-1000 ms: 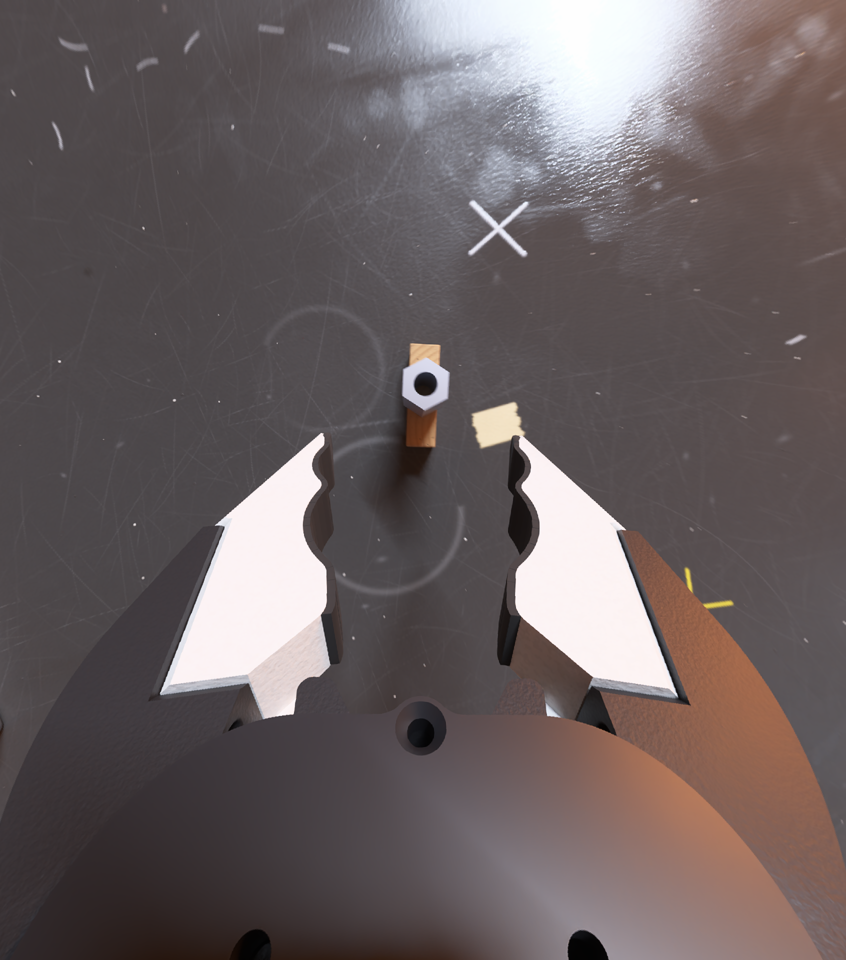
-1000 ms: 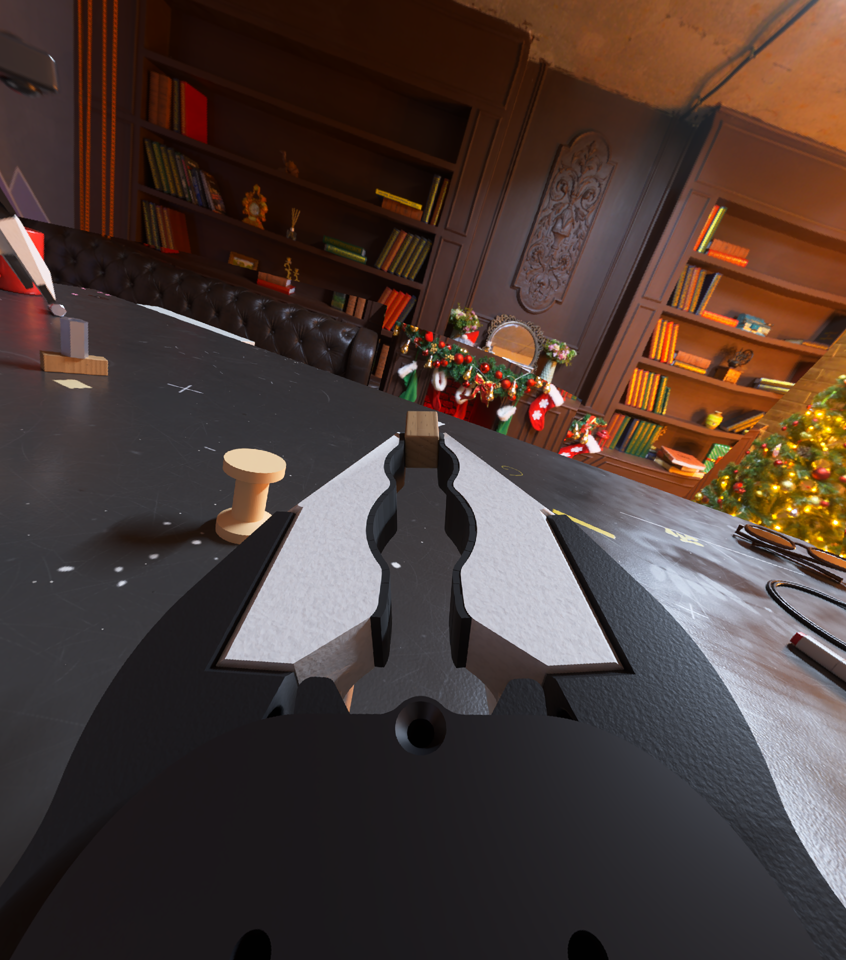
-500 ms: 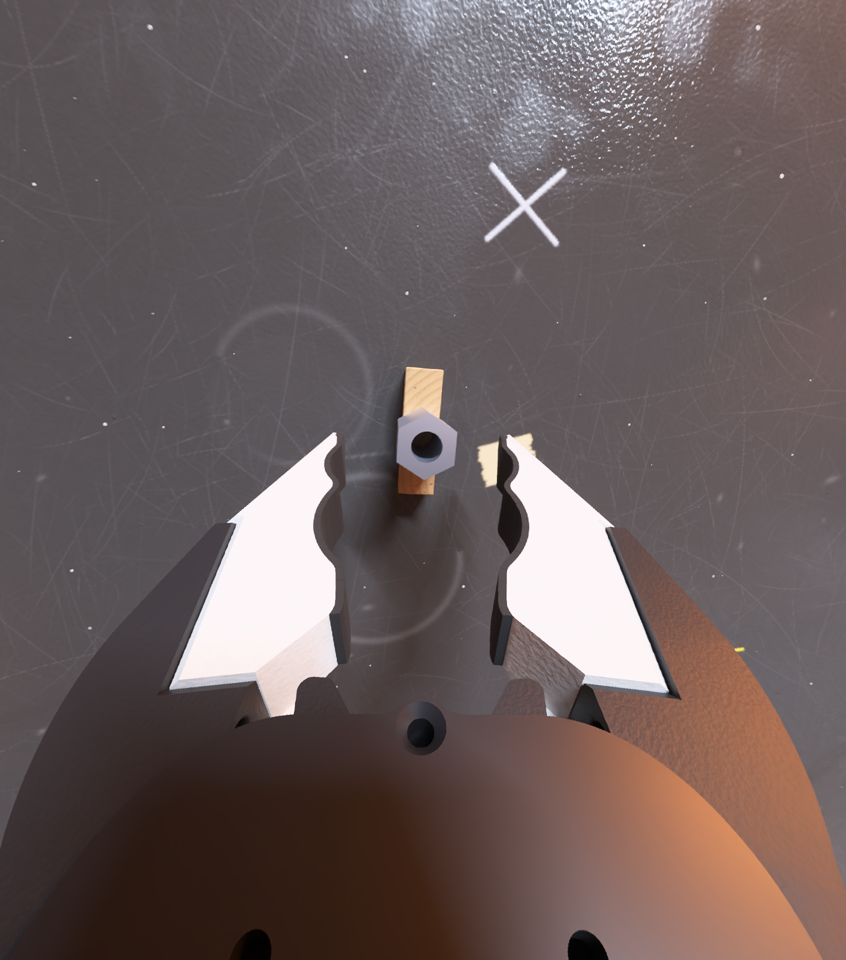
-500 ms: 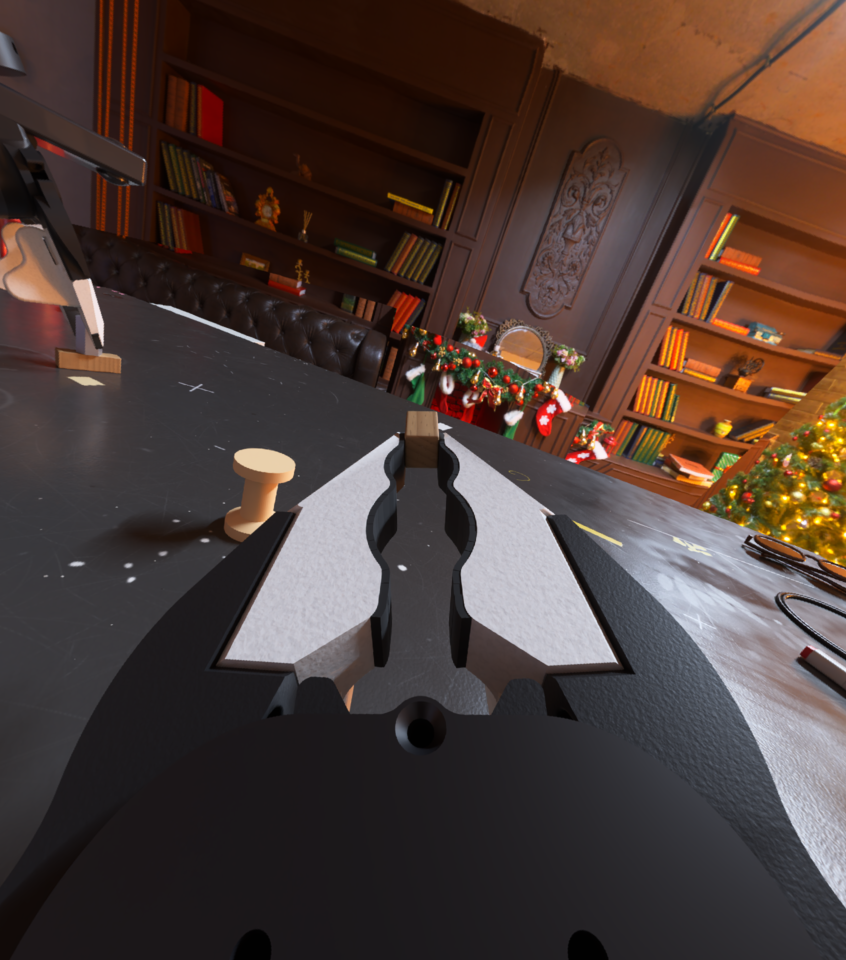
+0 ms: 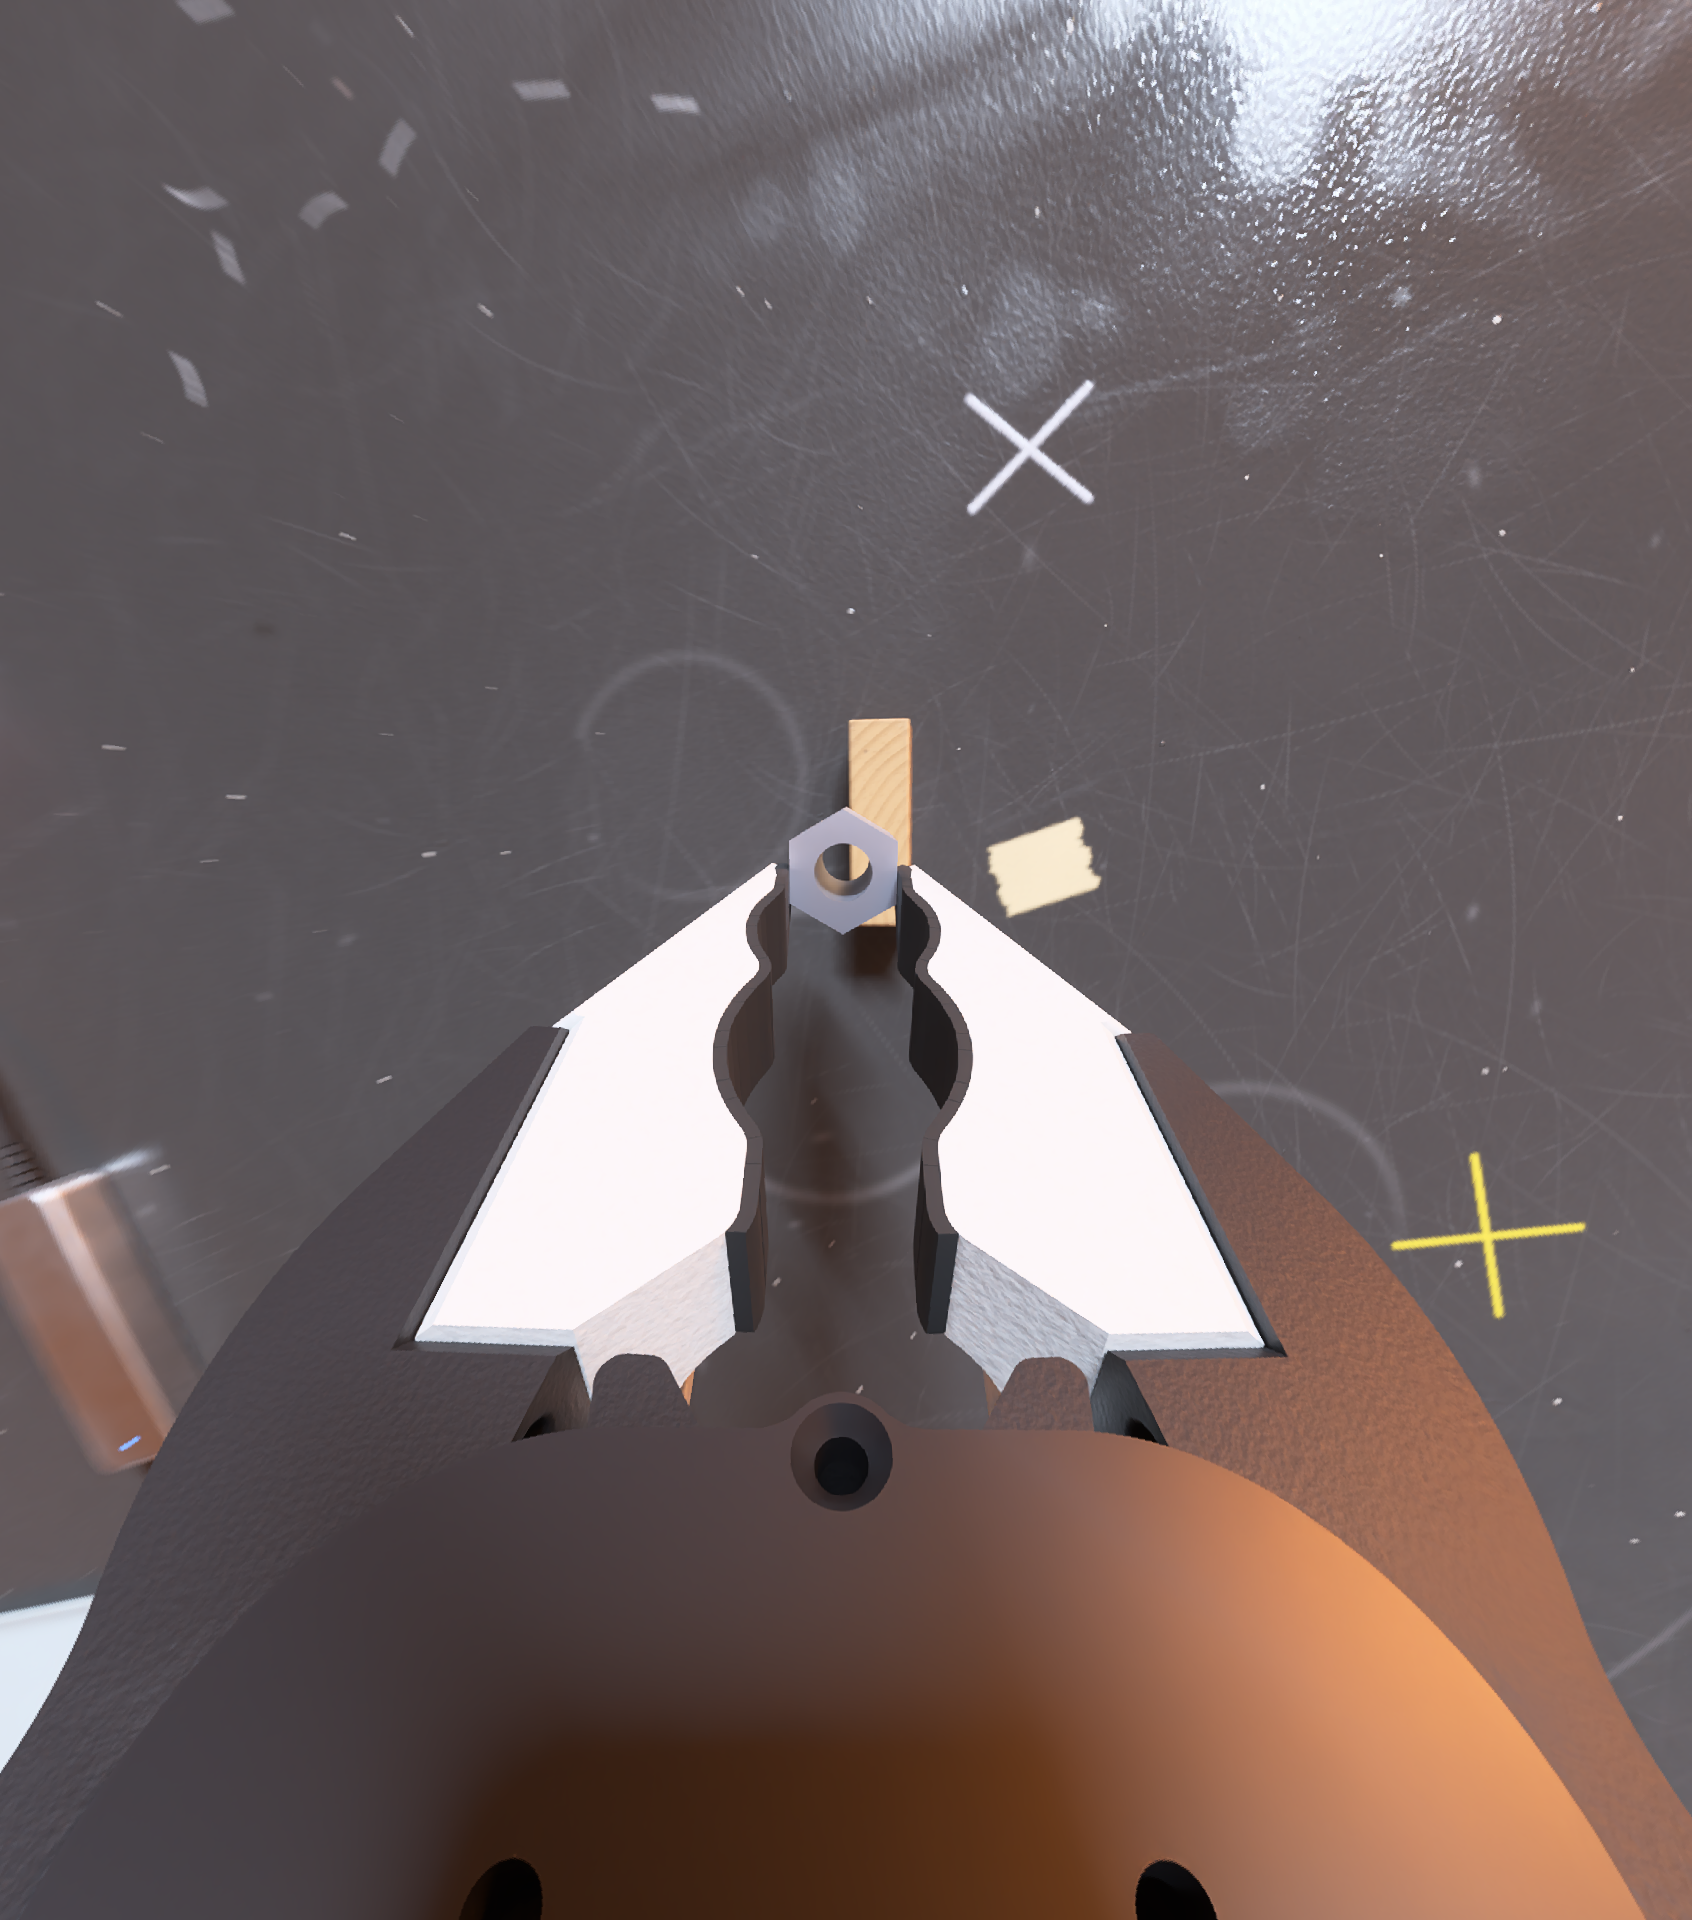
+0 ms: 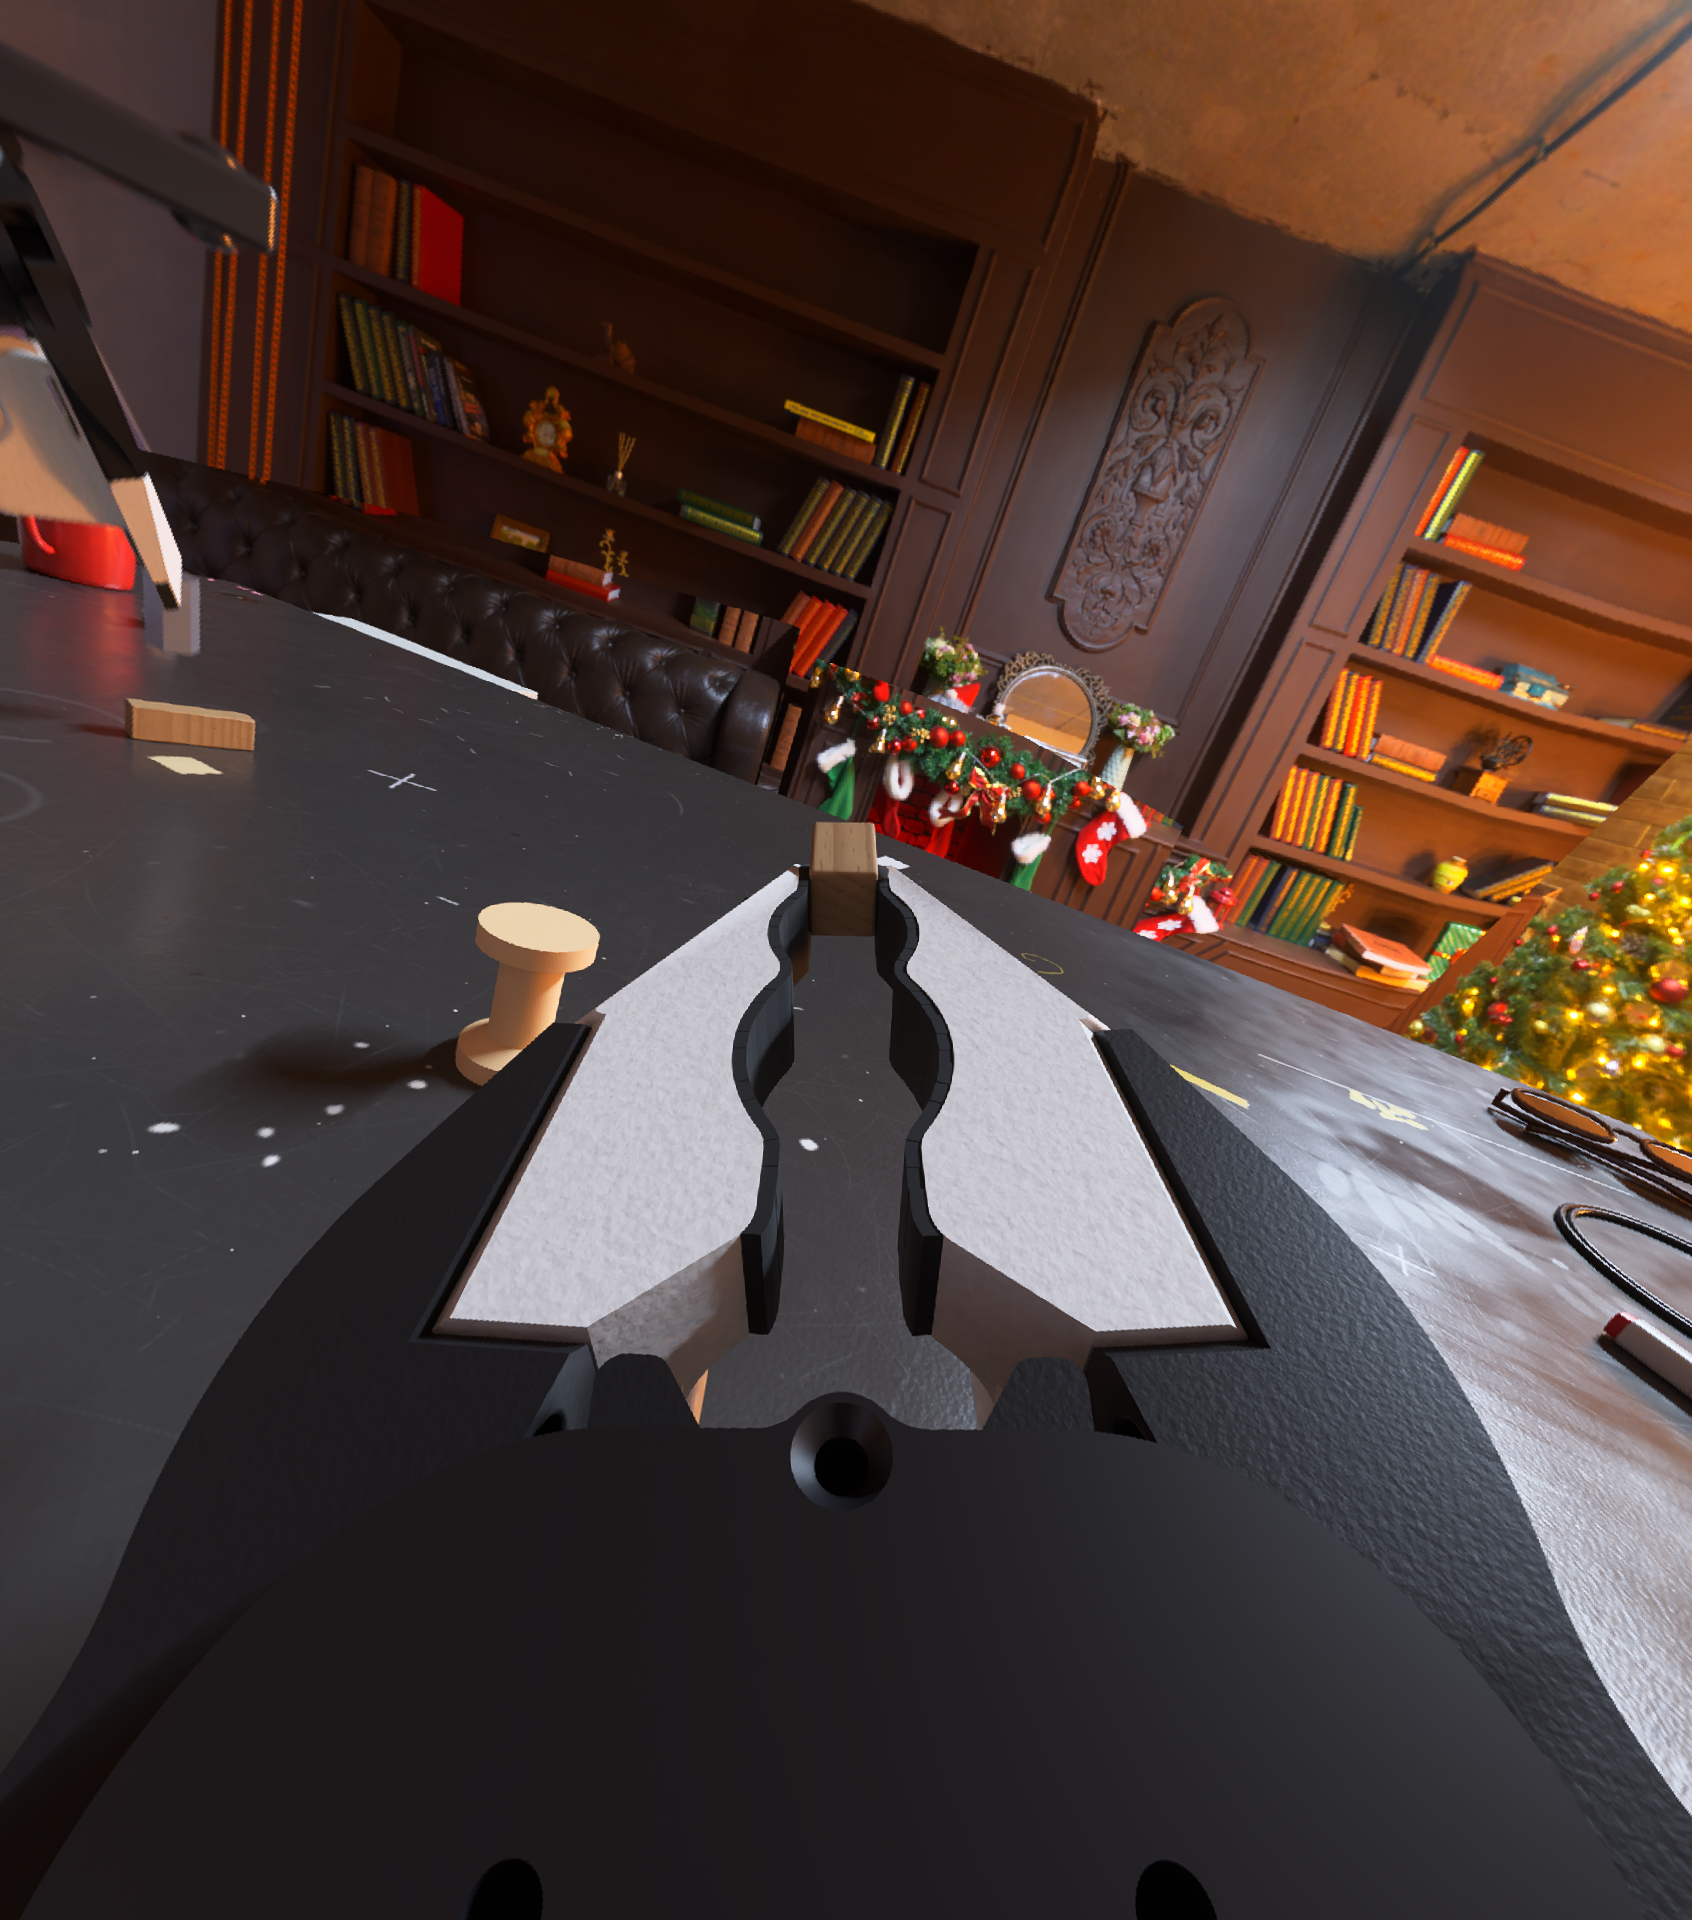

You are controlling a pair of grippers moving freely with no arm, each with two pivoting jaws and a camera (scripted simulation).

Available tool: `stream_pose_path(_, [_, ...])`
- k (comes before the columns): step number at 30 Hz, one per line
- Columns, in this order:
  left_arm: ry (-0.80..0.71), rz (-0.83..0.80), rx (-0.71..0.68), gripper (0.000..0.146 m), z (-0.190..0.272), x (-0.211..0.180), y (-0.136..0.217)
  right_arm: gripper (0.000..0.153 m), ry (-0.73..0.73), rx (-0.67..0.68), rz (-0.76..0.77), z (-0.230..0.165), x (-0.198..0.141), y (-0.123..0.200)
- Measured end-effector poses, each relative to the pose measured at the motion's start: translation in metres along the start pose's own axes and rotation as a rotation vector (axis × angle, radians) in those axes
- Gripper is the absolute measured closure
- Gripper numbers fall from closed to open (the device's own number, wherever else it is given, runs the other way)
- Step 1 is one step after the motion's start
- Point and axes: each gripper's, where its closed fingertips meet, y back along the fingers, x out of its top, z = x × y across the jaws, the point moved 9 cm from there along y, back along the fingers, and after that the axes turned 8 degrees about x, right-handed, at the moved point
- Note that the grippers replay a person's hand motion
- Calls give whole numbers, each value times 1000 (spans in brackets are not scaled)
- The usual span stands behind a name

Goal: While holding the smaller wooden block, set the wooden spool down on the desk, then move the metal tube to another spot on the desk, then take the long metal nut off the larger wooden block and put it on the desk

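A: From above, the left gripper (image 5: 842, 883) pinches the long metal nut (image 5: 842, 871) over the larger wooden block (image 5: 879, 779).

B: Side-on, that nut hangs clear of the block on the desk (image 6: 198, 1039); the right gripper (image 6: 842, 894) clamps the smaller wooden block (image 6: 843, 876), the wooden spool (image 6: 525, 987) standing beside it.

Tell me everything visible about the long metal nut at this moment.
The long metal nut is a pale grey hexagonal sleeve with a round bore down its middle. In the left wrist view it is seen end-on, gripped between the tips of the left tongs. In the right wrist view it hangs upright in those tongs, lifted clear above the larger wooden block, touching neither the block nor the desk.
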Motion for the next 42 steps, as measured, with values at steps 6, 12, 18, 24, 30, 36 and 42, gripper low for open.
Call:
stream_pose_path(6, [-111, 237, 145, 126, 28, 7, 84, 142, 4, 3, 3, -1, 1, 0])
stream_pose_path(12, [-357, 513, 95, 126, 133, 27, 152, 142, 11, -34, 4, 2, 2, 5])
stream_pose_path(18, [-623, 583, -173, 126, 265, 46, 129, 142, 10, -88, -9, 12, 1, 14])
stream_pose_path(24, [-839, 462, -279, 126, 352, 65, 78, 142, -8, -157, -28, 29, -2, 27])
stream_pose_path(30, [-970, 334, -344, 126, 390, 86, 45, 142, -40, -185, -45, 35, -6, 29])
stream_pose_path(36, [-1067, 257, -330, 126, 407, 87, 23, 142, -10, -191, -56, 36, -7, 29])
stream_pose_path(42, [-1054, 263, -358, 120, 409, 80, 17, 142, -27, -209, -79, 38, -10, 29])
